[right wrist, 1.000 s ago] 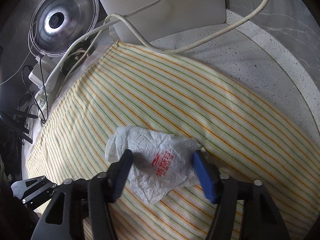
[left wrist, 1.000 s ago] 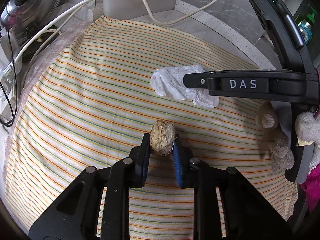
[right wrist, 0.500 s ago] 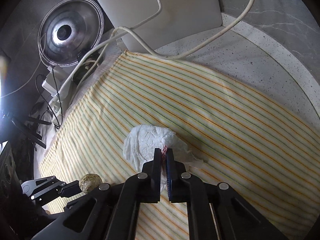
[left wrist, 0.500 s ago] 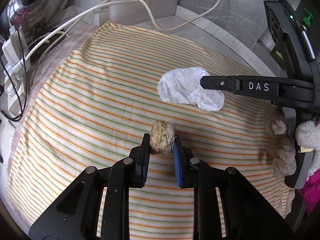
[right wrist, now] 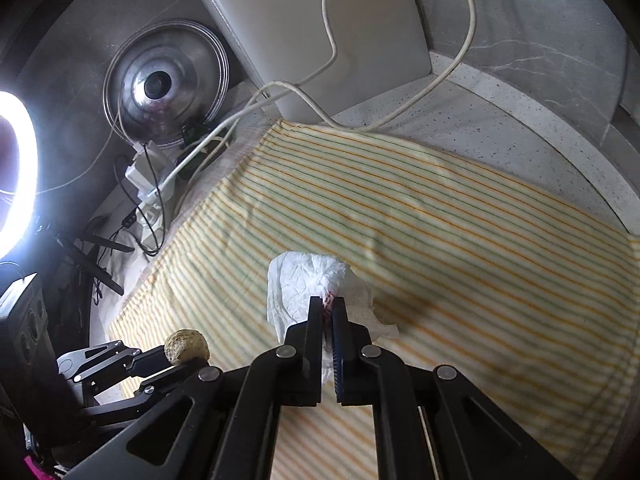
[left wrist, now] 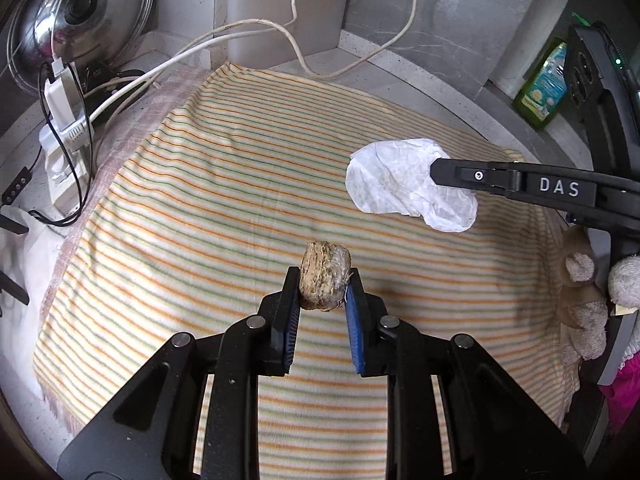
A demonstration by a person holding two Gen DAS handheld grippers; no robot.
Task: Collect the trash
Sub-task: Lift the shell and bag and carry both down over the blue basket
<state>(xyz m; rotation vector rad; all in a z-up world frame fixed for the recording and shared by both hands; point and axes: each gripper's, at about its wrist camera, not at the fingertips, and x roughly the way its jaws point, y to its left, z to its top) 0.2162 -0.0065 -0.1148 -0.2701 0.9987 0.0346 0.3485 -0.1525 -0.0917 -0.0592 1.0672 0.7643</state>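
Striped cloth [left wrist: 224, 208] below left gripper [left wrist: 323, 280] clamping brown lump [left wrist: 325, 276], right gripper [right wrist: 328, 306] pinching white wrapper [right wrist: 304, 280]

both tongs [left wrist: 323, 280] [right wrist: 328, 307] clamped, angled downward

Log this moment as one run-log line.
left gripper: shut on brown lump | right gripper: shut on white wrapper | both held above striped cloth | bin: not in view

Brown fibrous lump [left wrist: 325, 276] and crumpled white red-printed wrapper [right wrist: 308, 284], both lifted above the striped cloth [left wrist: 224, 208].
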